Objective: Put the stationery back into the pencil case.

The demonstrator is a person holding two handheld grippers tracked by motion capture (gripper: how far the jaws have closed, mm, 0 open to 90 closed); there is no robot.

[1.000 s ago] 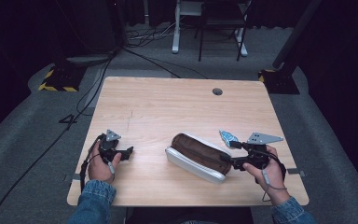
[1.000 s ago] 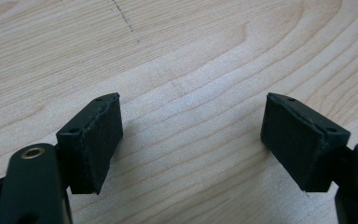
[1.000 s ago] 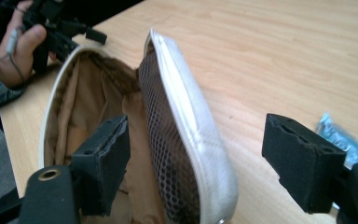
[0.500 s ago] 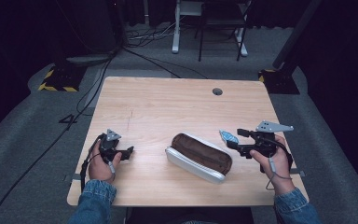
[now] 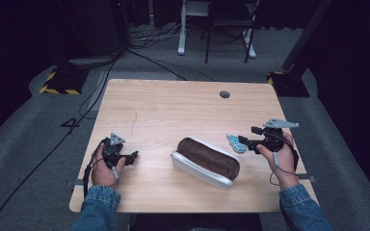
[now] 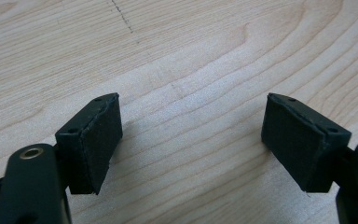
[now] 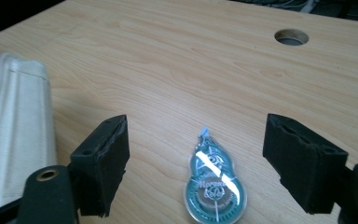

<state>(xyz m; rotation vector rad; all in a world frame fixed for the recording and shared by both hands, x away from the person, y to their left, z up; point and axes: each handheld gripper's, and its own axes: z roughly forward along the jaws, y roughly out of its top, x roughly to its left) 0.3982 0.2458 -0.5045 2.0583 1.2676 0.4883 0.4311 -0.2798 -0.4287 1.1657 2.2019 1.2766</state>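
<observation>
We take the work in hand to be picking up the correction tape dispenser (image 7: 214, 184), a small teal teardrop-shaped item lying flat on the wooden table (image 5: 173, 110), near its right edge and just to the right of the pencil case (image 5: 205, 162). The right gripper (image 5: 244, 141) is held low over the table with its jaws wide apart, and in the right gripper view the dispenser lies between the two black pads (image 7: 103, 165), touching neither. We judge that this spread is deliberate: the jaws straddle the widest part of the body so that closing brings the pads onto its two flat-edged sides. The dispenser's narrow tip points away from the gripper, toward the cable hole (image 7: 291, 36) in the tabletop. The pencil case, brown on top with a pale side, lies at an angle near the front middle of the table; its pale flank shows at the left edge of the right gripper view, near enough that the left-hand jaw should be kept away from it during descent. The left gripper (image 5: 131, 157) rests on the table at the front left, well apart from both items, its jaws also apart over bare wood (image 6: 186, 107). We judge it to be parked there so as not to obstruct the right hand's approach.
</observation>
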